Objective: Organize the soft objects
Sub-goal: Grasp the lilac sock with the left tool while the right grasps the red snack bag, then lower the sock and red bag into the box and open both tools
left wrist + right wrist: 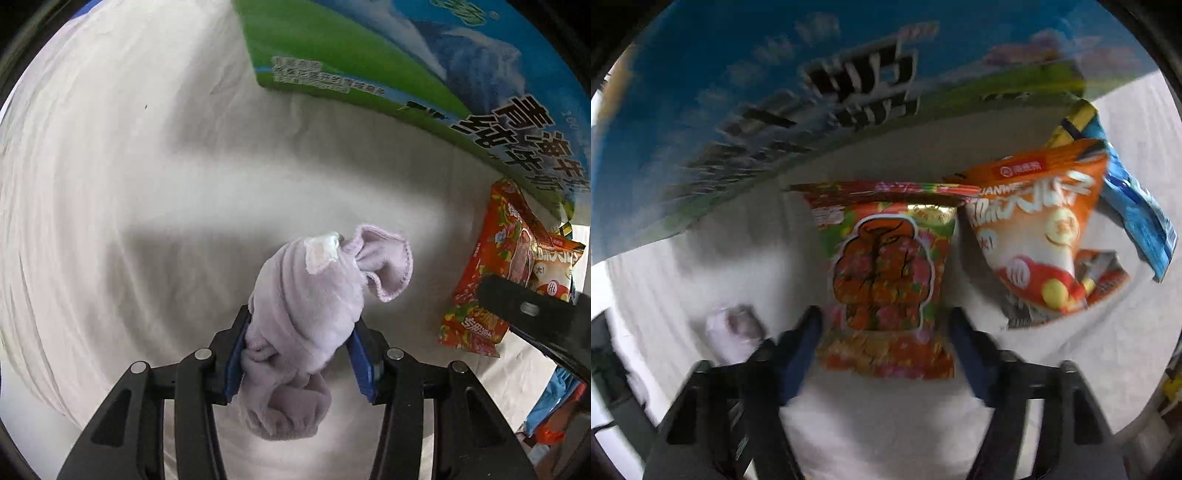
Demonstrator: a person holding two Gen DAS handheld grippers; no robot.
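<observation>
Lilac sock bundle sits clamped between the left gripper pads, above the white cloth. Right gripper stands spread apart, straddling a red-green snack bag beside an orange snack bag, near the printed carton

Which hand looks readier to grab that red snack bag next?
The right gripper, probably: its open fingers already straddle the red snack bag. The left gripper is busy, shut on the lilac sock.
</observation>
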